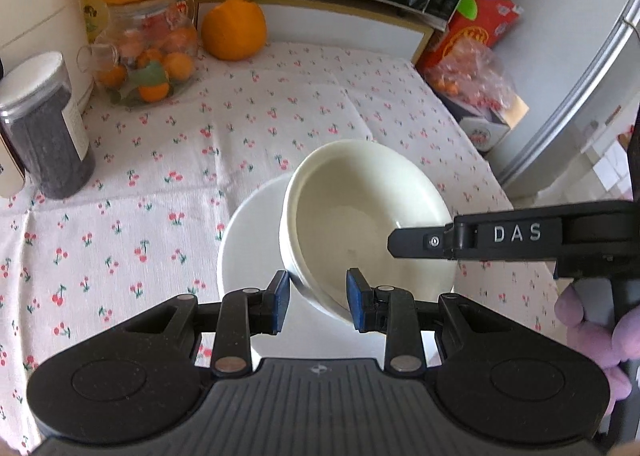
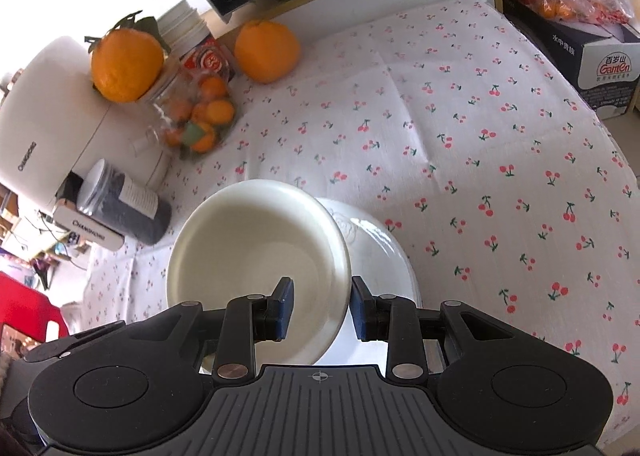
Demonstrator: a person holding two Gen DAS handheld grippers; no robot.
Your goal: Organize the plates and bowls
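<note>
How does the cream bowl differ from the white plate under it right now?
The cream bowl is deep and off-white; the white plate is shallow and brighter white. The bowl is tilted, its rim between both grippers' fingers; the plate lies flat on the tablecloth. Both are plain, round and empty.

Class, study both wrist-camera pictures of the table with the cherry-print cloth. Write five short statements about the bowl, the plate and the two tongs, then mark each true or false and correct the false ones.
1. The cream ceramic bowl is tilted above the white round plate. True.
2. The left tongs have their blue pads on either side of the bowl's rim. True.
3. The right tongs hang over bare cloth, far from the bowl. False: their pads straddle the bowl's rim.
4. The bowl holds small oranges. False: it is empty; the small oranges are in the clear glass jar.
5. A large orange fruit sits on the cherry-print tablecloth. True.
</note>
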